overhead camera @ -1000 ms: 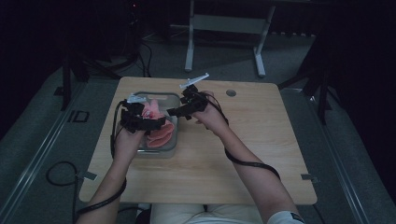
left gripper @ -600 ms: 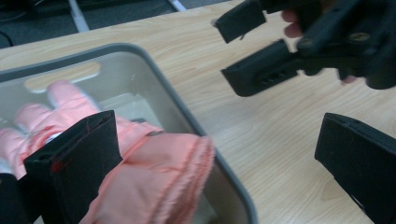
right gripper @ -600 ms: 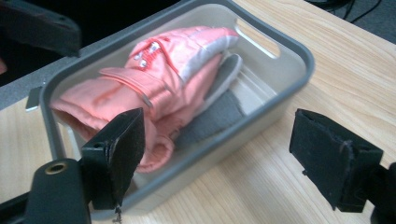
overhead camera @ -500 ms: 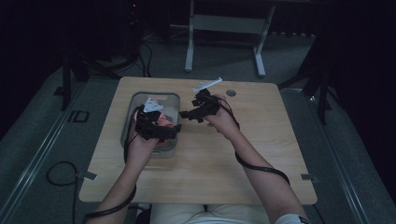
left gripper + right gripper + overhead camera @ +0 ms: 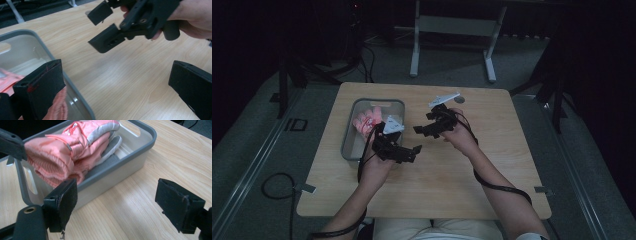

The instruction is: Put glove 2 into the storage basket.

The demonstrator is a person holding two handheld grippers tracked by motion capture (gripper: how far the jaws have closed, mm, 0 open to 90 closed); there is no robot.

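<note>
The pink glove (image 5: pixel 75 147) lies in the grey bin (image 5: pixel 349 132) at the table's left, folded on itself, its padded salmon fabric quilted at the cuff and faced with a smooth grey palm. In the high view most of it is hidden behind the left gripper (image 5: pixel 404 150) and the forearm; only a pink patch shows at the bin's far end. In the left gripper view the glove is cut off by the frame's corner and by the near jaw. The bin is a rounded rectangular tub of pale plastic with a darker grey rim and slotted handles.

The left gripper hovers just beside the bin's right wall, over the wooden table (image 5: pixel 437 190), jaws spread wide and holding nothing. Its black pads look matte and slightly frayed.

Further right, the right gripper (image 5: pixel 426 129) hangs above bare wood, jaws likewise parted and empty, pointing toward the bin. A small white object (image 5: pixel 443 99) behind it is too blurred to identify.
</note>
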